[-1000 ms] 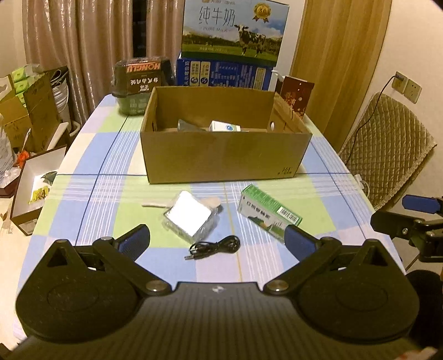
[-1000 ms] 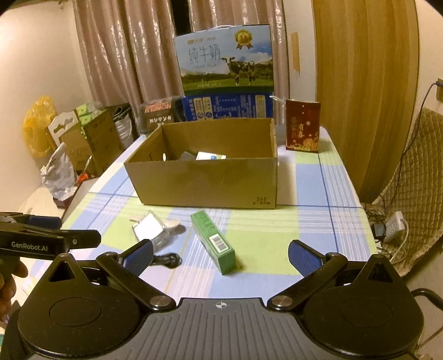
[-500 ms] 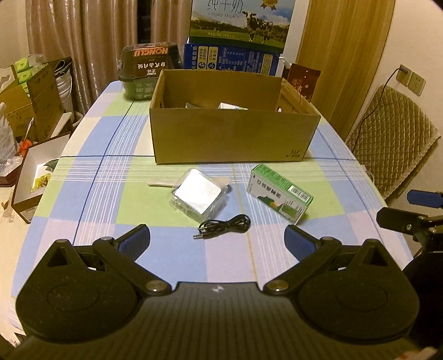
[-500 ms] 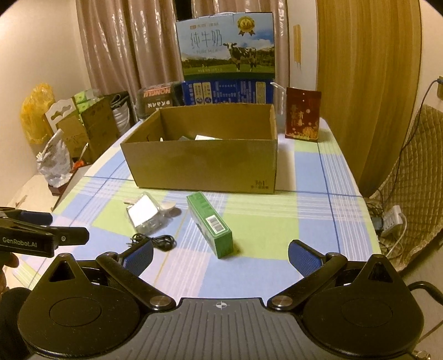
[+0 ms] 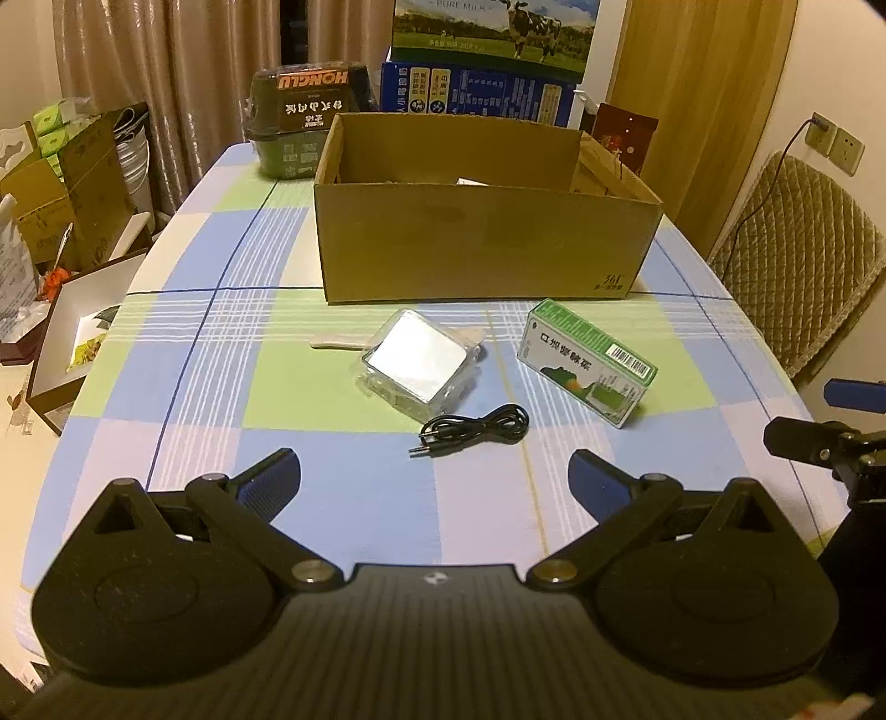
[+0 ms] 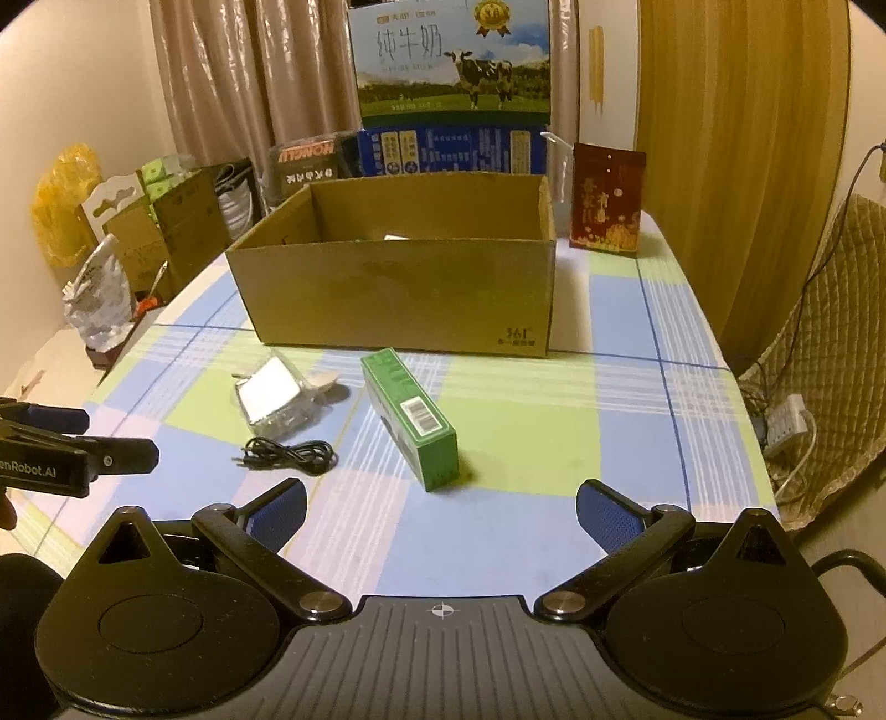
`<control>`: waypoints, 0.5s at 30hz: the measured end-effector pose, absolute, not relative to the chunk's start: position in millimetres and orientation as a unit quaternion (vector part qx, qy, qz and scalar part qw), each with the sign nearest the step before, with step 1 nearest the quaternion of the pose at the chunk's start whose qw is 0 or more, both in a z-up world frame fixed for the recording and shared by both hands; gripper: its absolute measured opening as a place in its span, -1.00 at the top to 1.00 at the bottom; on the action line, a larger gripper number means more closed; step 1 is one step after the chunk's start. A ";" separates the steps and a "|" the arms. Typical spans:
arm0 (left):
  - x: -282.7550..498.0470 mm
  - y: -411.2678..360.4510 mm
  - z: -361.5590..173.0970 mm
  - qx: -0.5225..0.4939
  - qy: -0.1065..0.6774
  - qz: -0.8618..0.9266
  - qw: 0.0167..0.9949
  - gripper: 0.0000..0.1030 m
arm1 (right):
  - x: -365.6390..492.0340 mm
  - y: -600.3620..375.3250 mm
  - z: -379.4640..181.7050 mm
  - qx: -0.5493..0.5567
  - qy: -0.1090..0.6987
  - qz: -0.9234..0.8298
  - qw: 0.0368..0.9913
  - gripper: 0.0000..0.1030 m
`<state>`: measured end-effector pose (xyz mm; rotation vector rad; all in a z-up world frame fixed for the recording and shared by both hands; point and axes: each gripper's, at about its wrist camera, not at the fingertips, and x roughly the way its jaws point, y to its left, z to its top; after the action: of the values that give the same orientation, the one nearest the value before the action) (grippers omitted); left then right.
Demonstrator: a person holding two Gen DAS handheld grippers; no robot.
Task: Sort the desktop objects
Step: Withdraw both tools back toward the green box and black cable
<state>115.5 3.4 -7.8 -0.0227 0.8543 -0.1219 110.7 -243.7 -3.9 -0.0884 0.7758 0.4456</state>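
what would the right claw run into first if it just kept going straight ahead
Most likely the green carton, lying just ahead on the tablecloth, slightly left of the open right claw's centre line. Beyond it stands the cardboard box. Depth is uncertain, so it might pass over the carton.

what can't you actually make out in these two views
- Contents of the cardboard box: in both views its front wall hides all but a white sliver.
- Flat pale item behind the clear packet: mostly covered by the packet in both views, so I cannot identify it.
- Green carton text: too small to read.
- Milk case top: cut off by the left view's upper edge.
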 end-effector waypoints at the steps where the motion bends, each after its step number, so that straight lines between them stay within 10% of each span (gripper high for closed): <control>1: 116.7 4.0 -9.5 -0.011 0.415 -0.059 0.908 -0.96 | 111.1 -243.8 -4.8 -0.045 0.375 0.215 0.901 -0.96; 15: 138.2 4.3 -30.5 0.003 0.429 -0.068 0.901 -0.96 | 128.0 -235.3 -28.2 -0.070 0.380 0.233 0.892 -0.96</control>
<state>138.2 4.3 -30.5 0.0068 0.8882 -0.1412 128.0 -235.3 -28.2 -0.1443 0.7887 0.4845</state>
